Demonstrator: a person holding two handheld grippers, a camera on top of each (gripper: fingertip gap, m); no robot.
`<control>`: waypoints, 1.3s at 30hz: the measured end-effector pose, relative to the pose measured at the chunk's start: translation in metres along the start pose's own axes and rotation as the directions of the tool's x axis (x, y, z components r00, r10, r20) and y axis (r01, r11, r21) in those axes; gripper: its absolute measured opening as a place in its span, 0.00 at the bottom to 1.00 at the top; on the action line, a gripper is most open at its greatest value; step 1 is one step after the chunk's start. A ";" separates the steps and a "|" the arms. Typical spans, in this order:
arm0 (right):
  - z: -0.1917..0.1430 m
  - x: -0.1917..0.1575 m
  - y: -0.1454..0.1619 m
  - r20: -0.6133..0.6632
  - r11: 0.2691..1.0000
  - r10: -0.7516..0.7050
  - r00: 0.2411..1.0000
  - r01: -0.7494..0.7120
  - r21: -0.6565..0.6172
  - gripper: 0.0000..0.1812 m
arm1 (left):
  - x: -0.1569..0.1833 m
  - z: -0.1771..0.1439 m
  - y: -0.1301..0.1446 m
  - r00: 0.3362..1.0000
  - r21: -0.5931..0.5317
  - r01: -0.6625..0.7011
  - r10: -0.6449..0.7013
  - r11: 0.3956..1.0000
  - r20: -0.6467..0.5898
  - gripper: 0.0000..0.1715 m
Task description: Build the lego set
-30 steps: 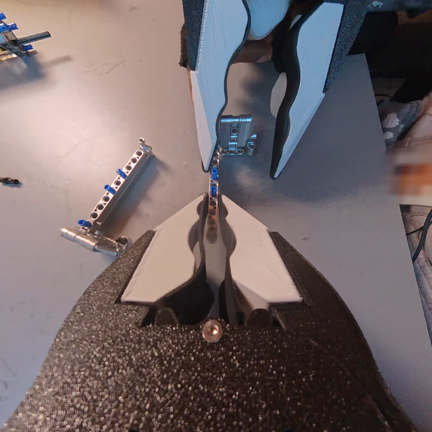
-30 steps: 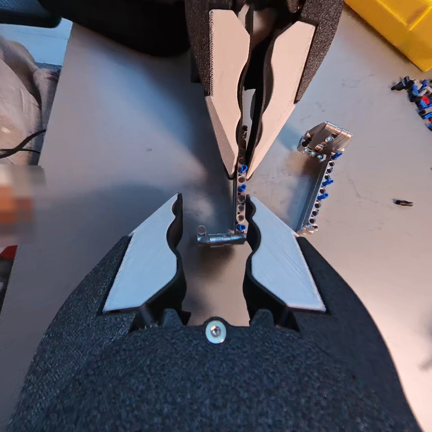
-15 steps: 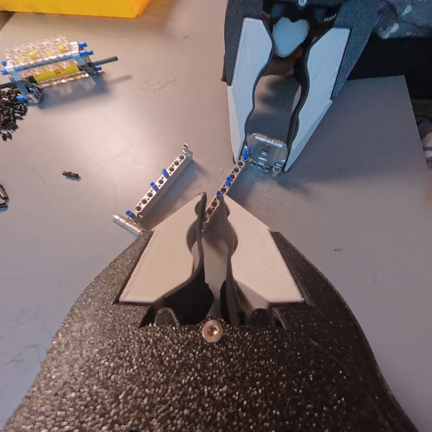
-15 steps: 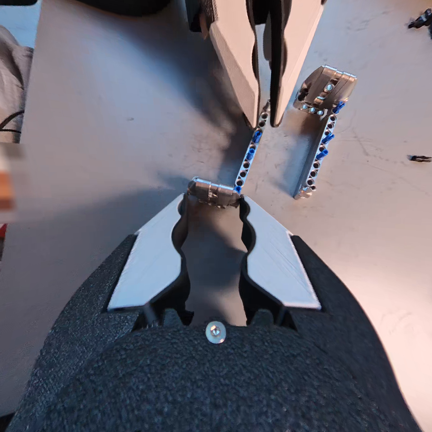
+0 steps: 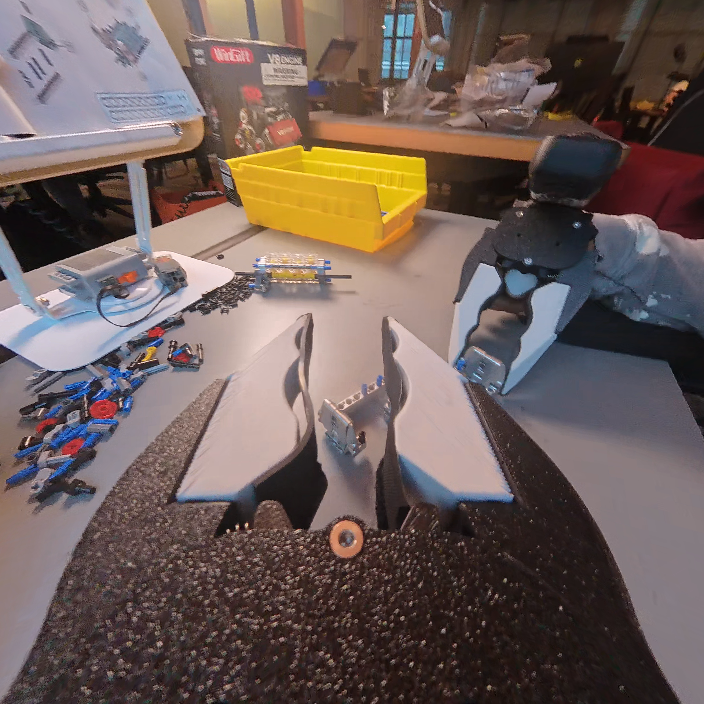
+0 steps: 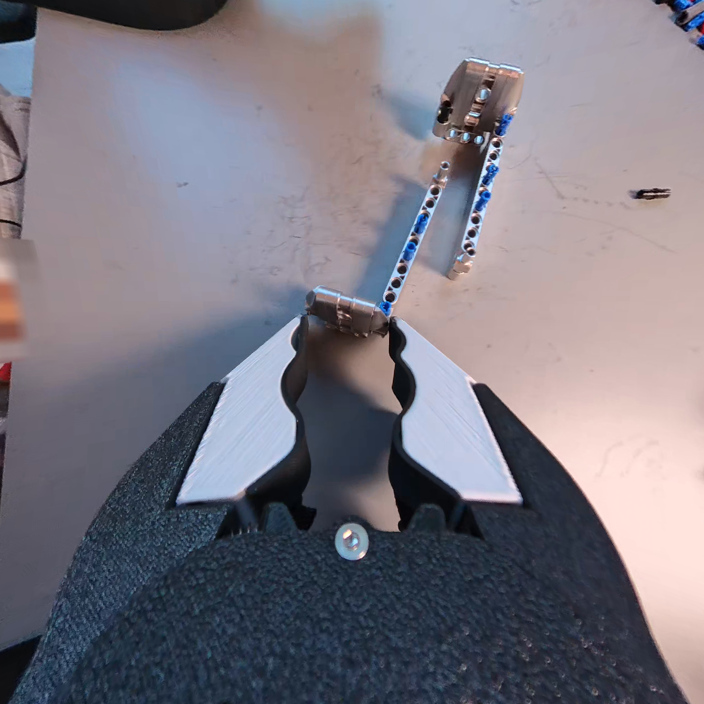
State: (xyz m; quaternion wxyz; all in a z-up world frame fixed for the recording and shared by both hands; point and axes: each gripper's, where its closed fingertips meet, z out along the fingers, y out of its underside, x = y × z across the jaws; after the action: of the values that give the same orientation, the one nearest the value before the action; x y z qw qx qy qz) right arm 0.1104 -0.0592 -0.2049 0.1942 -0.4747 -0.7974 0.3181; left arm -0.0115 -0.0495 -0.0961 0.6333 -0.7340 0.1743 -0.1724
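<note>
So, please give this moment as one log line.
left gripper open near one beam | right gripper shut on other beam's block

My gripper fingers [image 5: 244, 426] white, body speckled black; beams [image 6: 413, 236] grey, blue pins; bin [image 5: 327, 198] yellow behind beams.

open left gripper [image 5: 347, 331] above grey beam assembly [image 5: 352, 413], seemingly clear.

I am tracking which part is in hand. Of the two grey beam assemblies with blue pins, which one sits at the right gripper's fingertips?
The nearer beam assembly: its silver end block lies between the right gripper fingertips. The other assembly lies apart, farther up the table.
</note>
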 end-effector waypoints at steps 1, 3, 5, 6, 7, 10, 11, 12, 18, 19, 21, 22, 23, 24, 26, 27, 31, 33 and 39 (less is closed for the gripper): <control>0.000 -0.002 0.000 0.006 1.000 -0.010 1.000 0.010 0.000 0.21 | -0.005 -0.001 -0.001 1.000 0.014 0.012 -0.012 1.000 0.019 0.21; 0.001 -0.005 0.001 0.017 1.000 -0.026 1.000 0.026 -0.008 0.21 | -0.012 -0.003 -0.001 0.998 0.021 0.034 -0.035 0.999 0.047 0.23; 0.001 -0.009 0.001 0.028 0.999 -0.040 0.999 0.041 -0.010 0.21 | -0.012 -0.003 0.002 0.997 0.005 0.066 -0.066 0.998 0.038 0.22; 0.001 -0.010 0.001 0.033 0.999 -0.047 0.998 0.047 -0.008 0.22 | -0.012 -0.003 0.003 0.996 0.005 0.078 -0.078 0.997 0.036 0.22; 0.001 -0.012 0.000 0.037 0.999 -0.053 0.998 0.054 -0.005 0.22 | -0.013 -0.002 0.003 0.996 0.007 0.084 -0.084 0.996 0.037 0.23; -0.001 -0.009 -0.007 0.022 0.997 -0.057 0.998 0.056 0.049 0.28 | -0.015 0.000 0.006 0.995 -0.002 0.084 -0.084 0.996 0.055 0.27; -0.003 -0.006 -0.012 0.009 0.995 -0.043 0.999 0.042 0.087 0.30 | -0.017 0.000 0.007 0.994 -0.003 0.083 -0.083 0.997 0.065 0.28; -0.007 -0.001 -0.018 -0.003 0.991 -0.020 1.000 0.021 0.136 0.32 | -0.018 0.000 0.007 0.994 -0.002 0.085 -0.085 0.996 0.072 0.29; -0.044 0.040 -0.066 -0.139 0.880 0.134 0.981 -0.053 0.472 0.34 | -0.020 0.000 0.007 0.992 0.004 0.097 -0.097 0.995 0.084 0.33; -0.049 0.046 -0.070 -0.150 0.859 0.157 0.976 -0.059 0.509 0.34 | -0.020 0.000 0.006 0.992 0.006 0.093 -0.094 0.996 0.085 0.33; -0.057 0.060 -0.077 -0.183 0.822 0.201 0.962 -0.064 0.566 0.34 | -0.019 0.000 0.005 0.993 0.008 0.084 -0.084 0.996 0.085 0.33; -0.060 0.067 -0.079 -0.202 0.808 0.218 0.955 -0.060 0.586 0.33 | -0.018 0.000 0.005 0.993 0.006 0.079 -0.080 0.997 0.082 0.33; -0.063 0.076 -0.081 -0.225 0.796 0.238 0.945 -0.057 0.603 0.32 | -0.017 0.000 0.005 0.994 0.004 0.075 -0.075 0.997 0.081 0.33; -0.064 0.083 -0.084 -0.241 0.785 0.255 0.936 -0.055 0.617 0.32 | -0.016 0.001 0.005 0.994 0.003 0.071 -0.071 0.997 0.081 0.33; -0.066 0.099 -0.092 -0.260 0.768 0.283 0.923 -0.056 0.638 0.32 | -0.015 0.001 0.005 0.994 0.001 0.067 -0.067 0.998 0.083 0.33; -0.067 0.107 -0.098 -0.272 0.760 0.296 0.916 -0.053 0.648 0.32 | -0.014 0.002 0.005 0.994 0.001 0.067 -0.067 0.998 0.084 0.33; -0.074 0.144 -0.127 -0.323 0.725 0.323 0.890 -0.013 0.688 0.31 | -0.017 0.002 0.007 0.993 0.002 0.064 -0.064 0.998 0.100 0.33; -0.077 0.167 -0.137 -0.375 0.710 0.339 0.863 0.027 0.704 0.31 | -0.021 0.001 0.007 0.991 0.007 0.064 -0.065 0.998 0.120 0.33; -0.071 0.196 -0.124 -0.436 0.679 0.407 0.803 0.054 0.733 0.30 | -0.044 -0.008 0.008 0.975 0.039 0.085 -0.092 0.996 0.203 0.33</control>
State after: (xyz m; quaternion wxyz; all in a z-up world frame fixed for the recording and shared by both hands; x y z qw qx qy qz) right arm -0.0176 0.0932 -0.0666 0.5570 -0.5116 -0.4616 0.4636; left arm -0.0544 -0.0361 -0.1040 0.6506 -0.7453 0.0727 -0.1265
